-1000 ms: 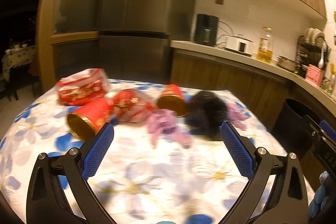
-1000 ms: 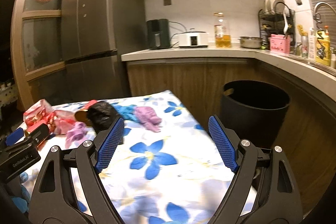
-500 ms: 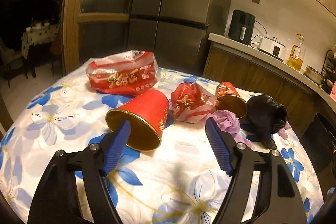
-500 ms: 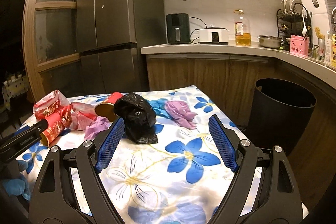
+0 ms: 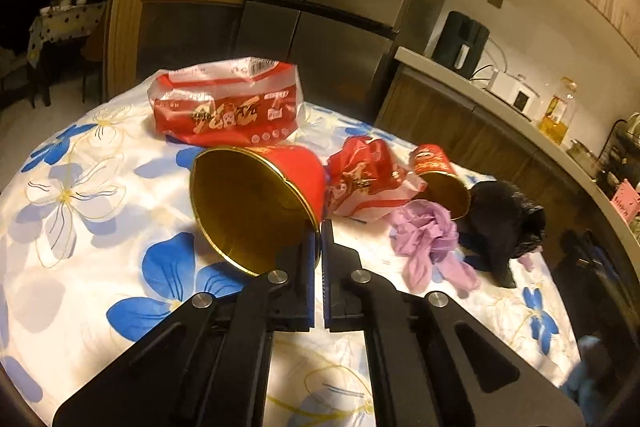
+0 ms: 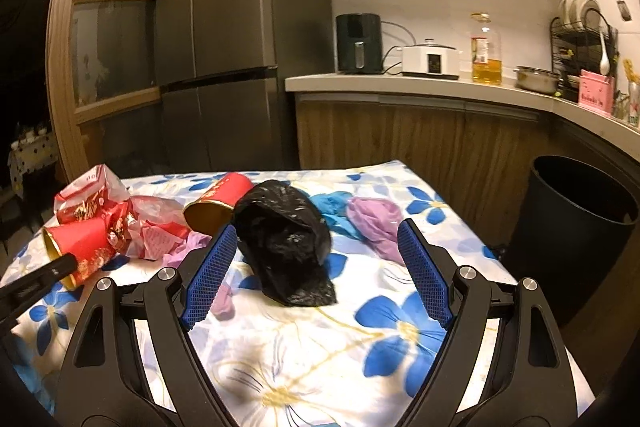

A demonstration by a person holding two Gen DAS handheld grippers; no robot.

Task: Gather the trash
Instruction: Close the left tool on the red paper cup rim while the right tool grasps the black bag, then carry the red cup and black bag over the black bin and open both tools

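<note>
The near rim of the red paper cup with a gold lining [image 5: 256, 203] passes behind the closed blue pads of the left gripper [image 5: 321, 247], so the contact there is hidden. At three o'clock from it, the smaller red paper cup [image 5: 438, 169] is partly covered by the crumpled red-and-clear wrapper [image 5: 368, 183] and the lilac glove [image 5: 428, 235]. In the right wrist view, the blue glove [image 6: 332, 207] lies mostly behind the crumpled black plastic bag [image 6: 286, 239]. The black round bin [image 6: 576, 227] is dark inside; its contents cannot be told.
</note>
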